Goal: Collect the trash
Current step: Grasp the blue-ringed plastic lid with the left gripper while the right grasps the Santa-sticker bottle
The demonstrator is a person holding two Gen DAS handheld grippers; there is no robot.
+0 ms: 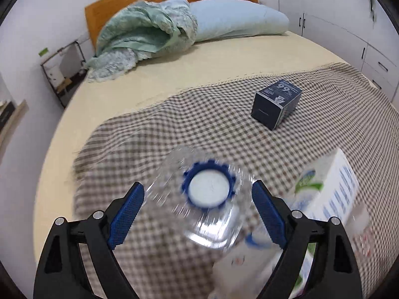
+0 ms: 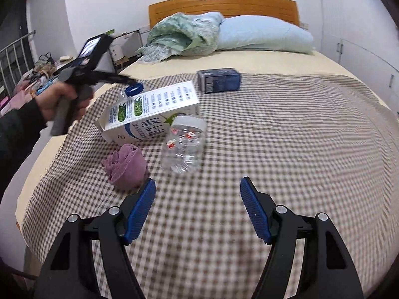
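On the checked blanket (image 2: 249, 129), the left gripper (image 1: 198, 199) sits wide open around the capped bottle (image 1: 207, 194), not squeezing yet. I'd center before closing. Right gripper (image 2: 197, 199) is open, empty.

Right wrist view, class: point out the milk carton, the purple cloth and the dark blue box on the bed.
milk carton (image 2: 149, 109), right wrist view, on its upper printed side.
purple cloth (image 2: 127, 165), right wrist view, on the middle of the bundle.
dark blue box (image 2: 219, 81), right wrist view, on its front face.

Milk carton (image 2: 149, 114) lying flat; clear jar (image 2: 184, 144) touching its front, blue-capped bottle (image 2: 133, 89) behind, navy box (image 2: 219, 79) beyond.
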